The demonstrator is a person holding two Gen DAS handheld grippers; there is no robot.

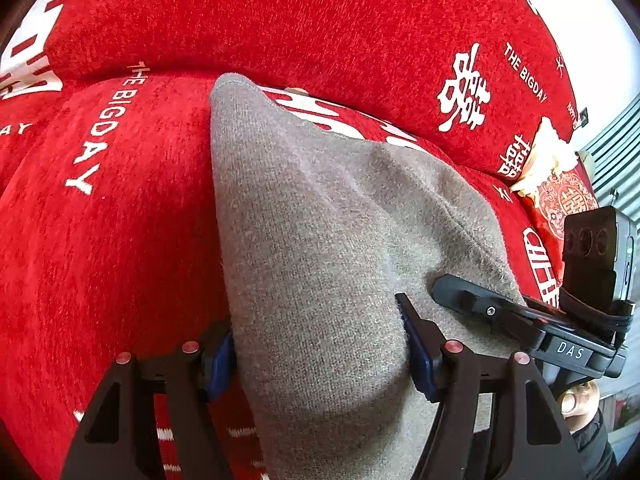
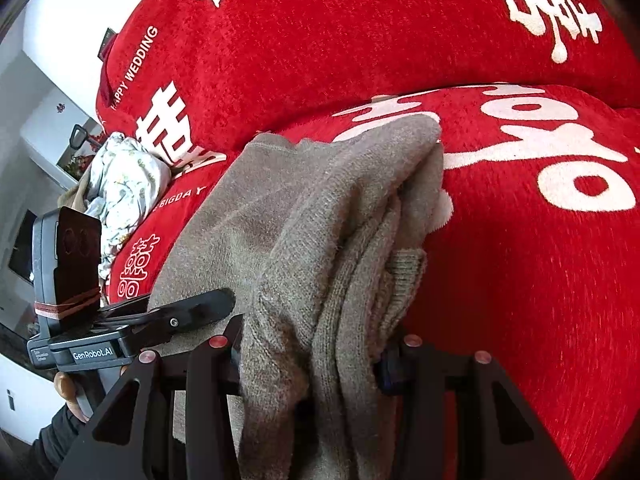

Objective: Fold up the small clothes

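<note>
Both claws are gripping one grey knit (image 1: 320,240), which is lying on the red sofa (image 1: 120,240). The left claw (image 1: 320,352) is pinching a thick fold between half-spread jaws; the right claw (image 2: 308,356) is clamping a bunched edge, jaws narrower. Ahead of each claw the cloth is trailing away. Best keeping both grips level and carrying the fold over evenly, so layers are not slipping.

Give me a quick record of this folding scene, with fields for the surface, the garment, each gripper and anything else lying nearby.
surface: red sofa cover with white lettering
garment: grey knit garment, bunched in folds
left gripper: shut on the garment
right gripper: shut on the garment's bunched layers
nearby: pale printed cloth at the right wrist view's left edge; red patterned packet at the left wrist view's right edge
</note>
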